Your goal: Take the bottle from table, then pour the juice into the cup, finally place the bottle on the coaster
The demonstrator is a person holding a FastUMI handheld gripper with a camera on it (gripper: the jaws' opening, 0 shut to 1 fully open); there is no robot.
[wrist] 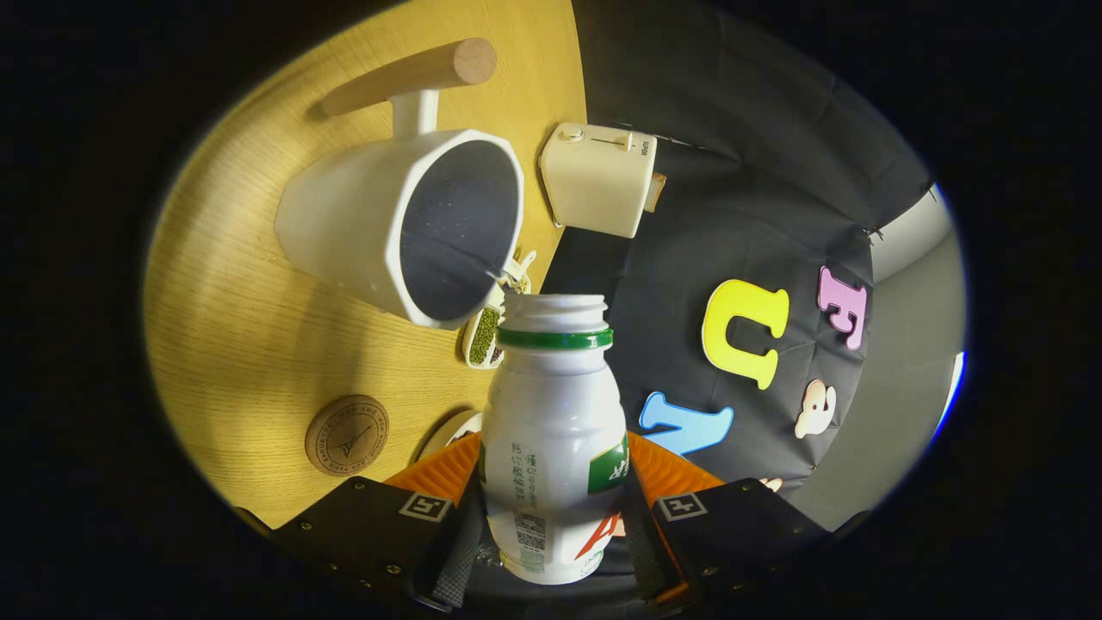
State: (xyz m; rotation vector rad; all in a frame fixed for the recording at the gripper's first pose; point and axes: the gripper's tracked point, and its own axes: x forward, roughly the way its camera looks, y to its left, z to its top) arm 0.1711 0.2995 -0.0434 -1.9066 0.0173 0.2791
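I am gripping the bottle (554, 448) with both fingers of my tool (551, 534), tipping it so its open mouth is lying just near of the cup (405, 228) rim, with the coaster (347, 435) waiting on the counter (232, 327) to the near left.

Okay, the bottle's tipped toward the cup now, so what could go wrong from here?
1. The open mouth of the white plastic bottle with a green neck ring sits just by the rim of the white mug with a wooden handle, so juice may spill onto the wooden table.
2. The gripper clamps the bottle's lower body; tilted, it could slip.
3. The round wooden coaster is small, so placement may miss.
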